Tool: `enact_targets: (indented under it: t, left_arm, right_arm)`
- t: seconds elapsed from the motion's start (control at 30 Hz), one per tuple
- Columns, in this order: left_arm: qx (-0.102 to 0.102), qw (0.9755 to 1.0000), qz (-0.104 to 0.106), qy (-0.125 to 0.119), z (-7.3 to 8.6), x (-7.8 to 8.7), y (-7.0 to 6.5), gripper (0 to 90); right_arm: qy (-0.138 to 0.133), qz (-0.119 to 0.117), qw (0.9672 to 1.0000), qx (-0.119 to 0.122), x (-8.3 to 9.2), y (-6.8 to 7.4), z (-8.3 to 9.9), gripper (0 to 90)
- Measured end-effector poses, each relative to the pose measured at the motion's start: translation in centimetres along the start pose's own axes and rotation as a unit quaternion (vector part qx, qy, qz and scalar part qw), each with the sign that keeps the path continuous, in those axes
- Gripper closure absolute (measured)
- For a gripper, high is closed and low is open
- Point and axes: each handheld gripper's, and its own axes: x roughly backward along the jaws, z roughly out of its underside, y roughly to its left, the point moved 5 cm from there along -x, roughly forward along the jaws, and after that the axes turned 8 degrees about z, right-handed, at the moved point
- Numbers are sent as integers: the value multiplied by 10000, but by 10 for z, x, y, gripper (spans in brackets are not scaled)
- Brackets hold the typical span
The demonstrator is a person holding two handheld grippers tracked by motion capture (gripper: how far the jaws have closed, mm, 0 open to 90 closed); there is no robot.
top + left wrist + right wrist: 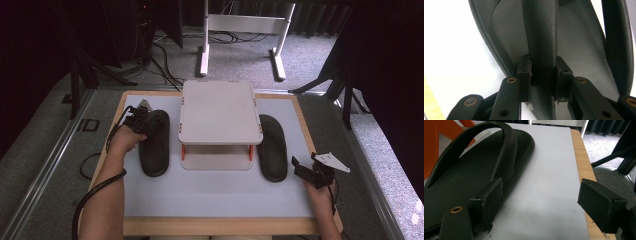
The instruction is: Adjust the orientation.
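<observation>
Left gripper (138, 121) is clamped on the strap (541, 37) of the black rubber slide sandal (154, 145) lying at the left of the white tabletop (215, 195), beside the white two-tier plastic shoe rack (220, 112). Right gripper (312, 172) stands wide open, holding nothing, near the matching right sandal (272, 147).

Judgement: sandal is light and flexible; the textured strap offers the firmest hold, though the sole may droop or swing when lifted.

Surface: smooth white mat with wooden border (225, 226). Room: grey carpet, a white desk frame (240, 30) beyond.
</observation>
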Motion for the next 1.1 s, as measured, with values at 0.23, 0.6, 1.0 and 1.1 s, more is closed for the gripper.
enact_targets:
  t: [0.23, 0.6, 1.0, 1.1]
  left_arm:
    - [93, 9999, 51, -94, -1, 12, -2, 736]
    - [99, 9995, -25, -304, 1, 55, -8, 742]
    - [87, 9973, 236, -688, -6, 108, -26, 742]
    - [70, 9968, 214, -769, -9, 119, -31, 742]
  right_arm:
    - [-73, -66, 9999, 98, 1, 2, 0, 137]
    - [-103, -65, 9999, 60, 2, 1, 0, 133]
    - [-77, -66, 9999, 75, 1, 1, 0, 136]
    - [-73, -73, 9999, 76, 1, 1, 0, 136]
